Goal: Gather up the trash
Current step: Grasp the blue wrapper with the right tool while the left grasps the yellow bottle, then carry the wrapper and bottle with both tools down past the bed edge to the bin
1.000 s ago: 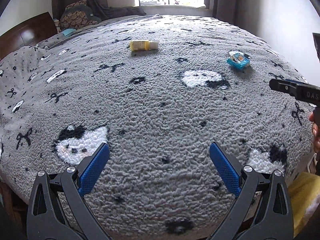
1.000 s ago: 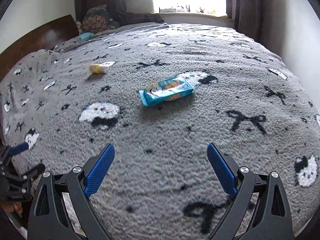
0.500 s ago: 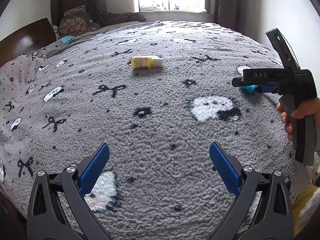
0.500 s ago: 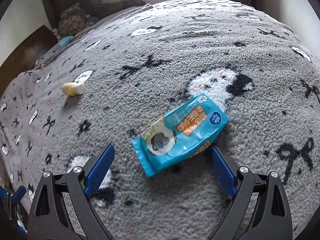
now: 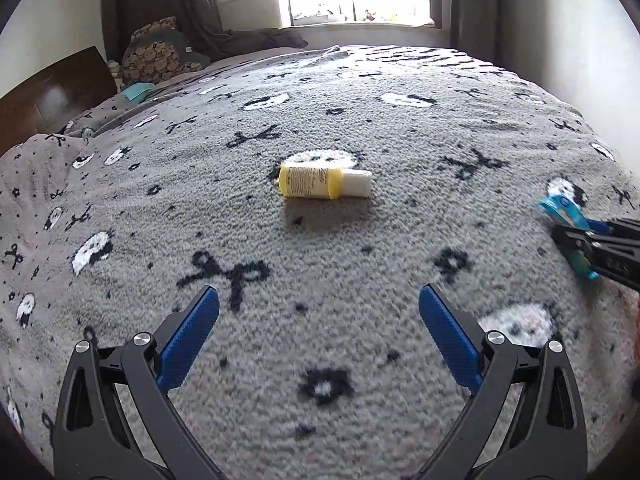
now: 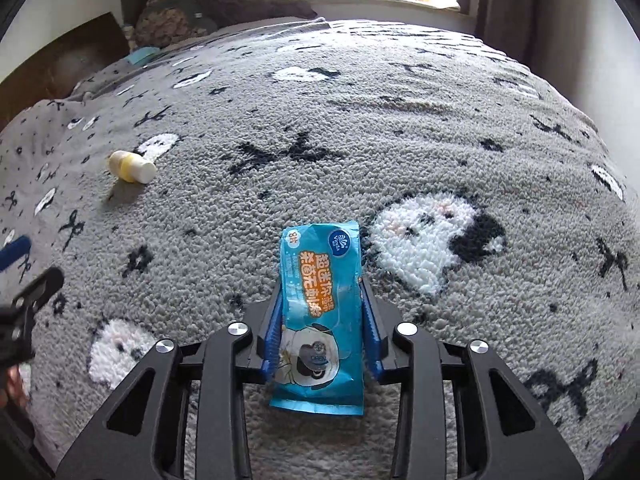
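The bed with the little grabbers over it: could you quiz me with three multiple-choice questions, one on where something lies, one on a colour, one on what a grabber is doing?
1. Where is the yellow bottle?
A. on its side on the grey blanket
B. upright on the windowsill
C. inside a bin

2. What colour is the wipes packet?
A. red
B. blue
C. green

3. How do the right gripper jaws stand?
A. wide open over bare blanket
B. out of sight
C. closed on the packet

Answers: 1 A, it lies flat on the blanket; 2 B, its wrapper is blue with orange print; 3 C, the jaws have just closed and both pads press the packet's sides.
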Action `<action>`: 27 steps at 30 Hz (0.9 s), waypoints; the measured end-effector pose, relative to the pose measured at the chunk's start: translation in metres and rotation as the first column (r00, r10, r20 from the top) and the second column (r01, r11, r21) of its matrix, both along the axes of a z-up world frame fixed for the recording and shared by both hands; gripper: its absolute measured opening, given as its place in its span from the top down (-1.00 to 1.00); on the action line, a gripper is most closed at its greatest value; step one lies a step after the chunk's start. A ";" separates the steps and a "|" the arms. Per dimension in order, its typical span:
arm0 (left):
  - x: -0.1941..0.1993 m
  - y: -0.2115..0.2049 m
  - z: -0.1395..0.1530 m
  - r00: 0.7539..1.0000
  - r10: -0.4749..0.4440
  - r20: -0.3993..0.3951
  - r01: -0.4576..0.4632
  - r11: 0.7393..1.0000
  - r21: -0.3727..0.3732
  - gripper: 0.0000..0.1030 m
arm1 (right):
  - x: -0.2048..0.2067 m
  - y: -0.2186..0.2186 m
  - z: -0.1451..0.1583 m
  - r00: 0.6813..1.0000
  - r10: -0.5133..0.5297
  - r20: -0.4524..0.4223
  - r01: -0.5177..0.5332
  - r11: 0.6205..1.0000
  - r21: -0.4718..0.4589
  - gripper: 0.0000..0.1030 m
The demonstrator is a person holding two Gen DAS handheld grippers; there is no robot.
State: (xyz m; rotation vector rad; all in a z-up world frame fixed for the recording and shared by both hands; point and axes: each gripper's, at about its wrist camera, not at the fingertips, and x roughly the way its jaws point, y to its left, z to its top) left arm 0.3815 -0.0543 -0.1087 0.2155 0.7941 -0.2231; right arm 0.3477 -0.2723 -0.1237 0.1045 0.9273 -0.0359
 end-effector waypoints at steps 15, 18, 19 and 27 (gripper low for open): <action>0.111 -0.039 -0.026 0.998 -0.028 -0.059 0.027 0.999 -0.026 -0.84 | -0.018 -0.011 0.024 0.986 0.141 0.085 -0.143 0.990 0.015 0.50; 0.126 -0.039 -0.033 0.995 -0.024 -0.098 0.020 0.999 -0.042 -0.83 | -0.021 -0.008 0.027 0.982 0.163 0.094 -0.164 0.986 0.005 0.50; 0.128 -0.039 -0.036 0.993 -0.028 -0.113 0.022 0.998 -0.051 -0.80 | -0.022 -0.007 0.028 0.981 0.169 0.096 -0.170 0.985 0.005 0.50; 0.113 -0.036 -0.034 0.991 -0.040 -0.127 0.033 0.998 -0.062 -0.56 | -0.031 -0.001 0.033 0.980 0.171 0.102 -0.171 0.985 -0.002 0.50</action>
